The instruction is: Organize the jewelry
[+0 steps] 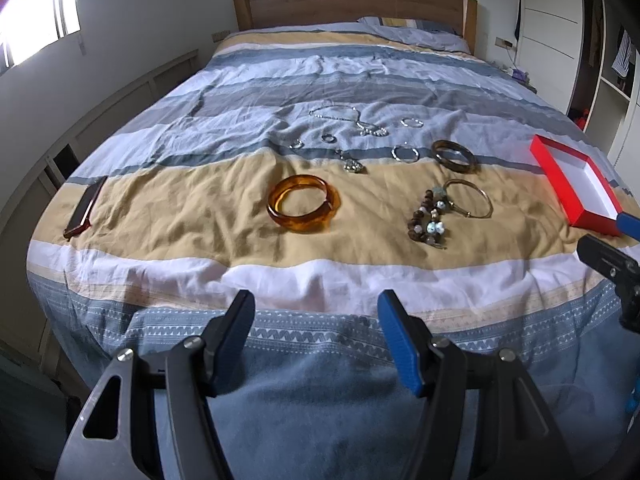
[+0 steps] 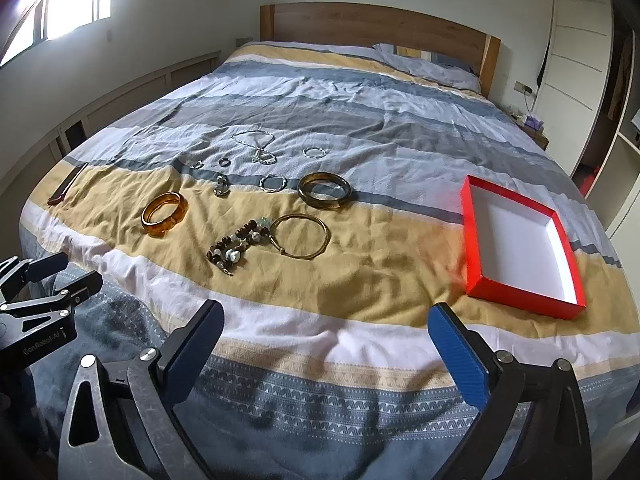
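Observation:
Jewelry lies spread on the striped bedspread. An amber bangle (image 1: 303, 203) (image 2: 164, 213), a dark brown bangle (image 1: 455, 155) (image 2: 324, 190), a thin gold bangle (image 1: 469, 198) (image 2: 301, 235), a beaded bracelet (image 1: 429, 219) (image 2: 236, 245), silver rings (image 1: 405, 153) (image 2: 273, 183) and a silver necklace (image 1: 347, 118) (image 2: 256, 145) lie there. An empty red box (image 2: 516, 242) (image 1: 574, 184) with a white inside sits to the right. My left gripper (image 1: 316, 304) is open and empty at the foot of the bed, short of the amber bangle. My right gripper (image 2: 326, 316) is open and empty, short of the box.
A dark red flat case (image 1: 85, 207) (image 2: 66, 189) lies near the bed's left edge. A wooden headboard (image 1: 352, 2) and pillow stand at the far end. White wardrobes (image 2: 580, 52) are on the right, a window (image 1: 36, 16) and low cabinets on the left.

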### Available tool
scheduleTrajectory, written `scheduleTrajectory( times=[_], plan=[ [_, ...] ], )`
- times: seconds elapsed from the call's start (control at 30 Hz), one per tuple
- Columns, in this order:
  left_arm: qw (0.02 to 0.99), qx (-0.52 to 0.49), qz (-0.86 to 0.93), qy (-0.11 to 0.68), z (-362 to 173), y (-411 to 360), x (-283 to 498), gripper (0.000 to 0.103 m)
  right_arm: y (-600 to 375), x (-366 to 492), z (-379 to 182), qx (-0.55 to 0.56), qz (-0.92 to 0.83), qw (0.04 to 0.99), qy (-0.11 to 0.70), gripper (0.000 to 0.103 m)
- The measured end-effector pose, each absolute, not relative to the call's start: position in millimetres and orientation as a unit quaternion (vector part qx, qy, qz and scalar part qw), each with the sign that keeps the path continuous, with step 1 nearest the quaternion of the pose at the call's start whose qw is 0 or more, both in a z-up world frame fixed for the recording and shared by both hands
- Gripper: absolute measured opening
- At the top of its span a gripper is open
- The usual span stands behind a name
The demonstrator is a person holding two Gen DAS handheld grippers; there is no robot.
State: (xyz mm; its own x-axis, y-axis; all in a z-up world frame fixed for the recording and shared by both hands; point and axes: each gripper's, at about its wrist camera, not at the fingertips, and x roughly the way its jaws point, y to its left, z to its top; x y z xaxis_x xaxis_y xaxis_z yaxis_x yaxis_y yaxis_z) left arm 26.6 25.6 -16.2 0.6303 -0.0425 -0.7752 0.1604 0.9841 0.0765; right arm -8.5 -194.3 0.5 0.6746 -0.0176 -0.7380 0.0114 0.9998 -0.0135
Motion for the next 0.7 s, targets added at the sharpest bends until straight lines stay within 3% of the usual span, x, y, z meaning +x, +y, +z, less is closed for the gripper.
scheduleTrajectory(
  times=[0.37,0.47,0.7],
  plan=[
    [0.89,0.058,-0.036,0.451,-23,47,62,0.062,-199,31,-8,-0.005,0.026,0.908,0.418,0.092],
    [0.889,0.051,-0.024,0.454,-23,57,80,0.062,-203,48,-13,-0.002,0.029,0.905,0.424,0.085],
    [0.885,0.03,-0.012,0.464,-31,71,137,0.062,-217,93,-36,0.025,0.038,0.892,0.45,0.052]
  ],
)
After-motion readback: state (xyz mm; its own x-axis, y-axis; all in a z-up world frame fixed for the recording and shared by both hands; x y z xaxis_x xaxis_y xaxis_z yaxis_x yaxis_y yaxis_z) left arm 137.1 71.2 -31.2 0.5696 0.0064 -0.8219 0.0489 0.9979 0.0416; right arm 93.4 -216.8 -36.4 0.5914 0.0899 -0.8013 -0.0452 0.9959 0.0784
